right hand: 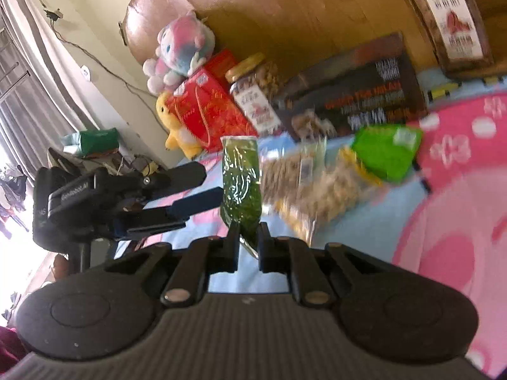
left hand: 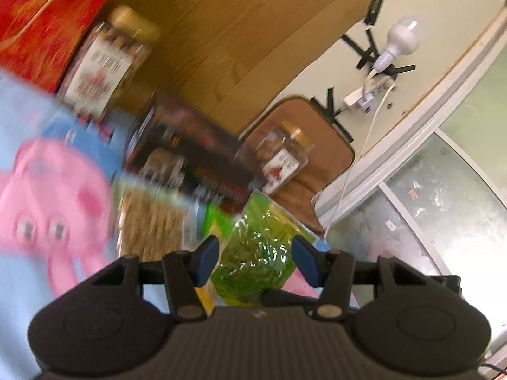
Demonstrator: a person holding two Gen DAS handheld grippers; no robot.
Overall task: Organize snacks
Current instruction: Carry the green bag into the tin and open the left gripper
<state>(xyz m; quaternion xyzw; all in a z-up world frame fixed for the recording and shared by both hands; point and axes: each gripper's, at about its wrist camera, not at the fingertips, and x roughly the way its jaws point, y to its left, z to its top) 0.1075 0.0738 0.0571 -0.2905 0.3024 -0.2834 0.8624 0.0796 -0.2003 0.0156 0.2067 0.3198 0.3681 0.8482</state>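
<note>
Pinching the crinkly clear packet of green snacks (right hand: 241, 183) upright in my right gripper (right hand: 248, 237) above the blue-and-pink blanket (right hand: 459, 205), left gripper (left hand: 255, 258) spread wide around it, I judge sorting barely begun: the loose peanut bags (right hand: 317, 186) and bright green pouch (right hand: 386, 152) lie unsorted near the boxes.

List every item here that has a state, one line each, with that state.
Right gripper: shut on the green packet's lower edge.
Green packet: sealed, held upright off the cloth.
Left gripper: open, fingers either side of the packet.
Gold-lid jar: lid on, lying on its side.
Red gift box: closed.
Bright green bag: lying flat.
</note>
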